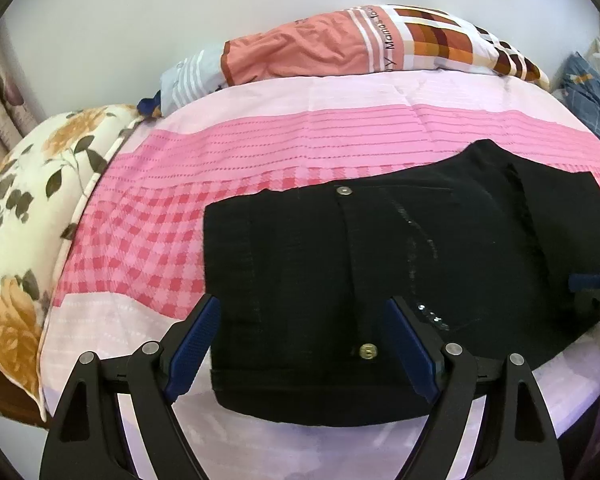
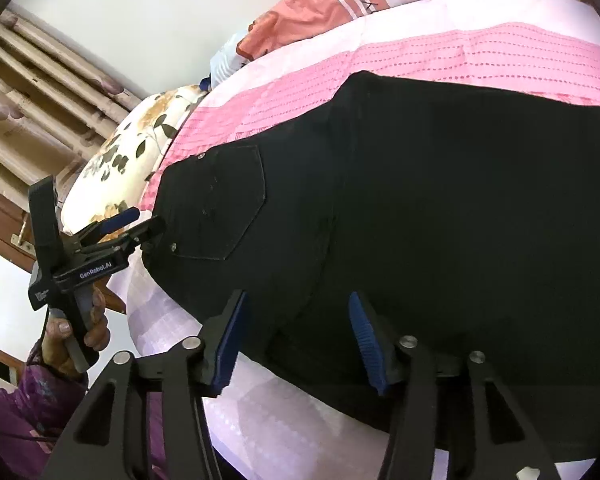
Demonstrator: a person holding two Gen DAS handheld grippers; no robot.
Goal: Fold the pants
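Left wrist view: black pants [image 1: 380,264] flat on the pink bed [image 1: 236,152], waistband end nearest, two metal buttons [image 1: 368,351] along the fly. Left gripper [image 1: 302,344] spread wide, blue fingers [image 1: 196,340] straddling the near waistband corner, nothing pinched between them. Right gripper [image 1: 594,292] just visible at the far right edge over the cloth. Floral pillow [image 1: 24,216] lying off to the left, a folded quilt [image 1: 360,44] at the far side against the wall.

Right wrist view: same pants [image 2: 420,200] filling most of the frame, back pocket [image 2: 220,208] toward the left. Right gripper [image 2: 296,340] also wide apart, hovering over the near hem edge, empty. Left gripper [image 2: 140,224] seen from the side at the waistband corner, held in a hand [image 2: 80,332]; fingers apart, tips at or very near the cloth, contact unclear.

Judged step: taking hold of the near edge for a fold. Best done by lowering both tools until one finger slips under the edge, closing on every layer at once, not the top layer alone. Good to grip at matching points, lift evenly and carry across with the cloth taut, so no crease or skew sets in. Worth keeping clear of the buttons, where pads would likely slip.
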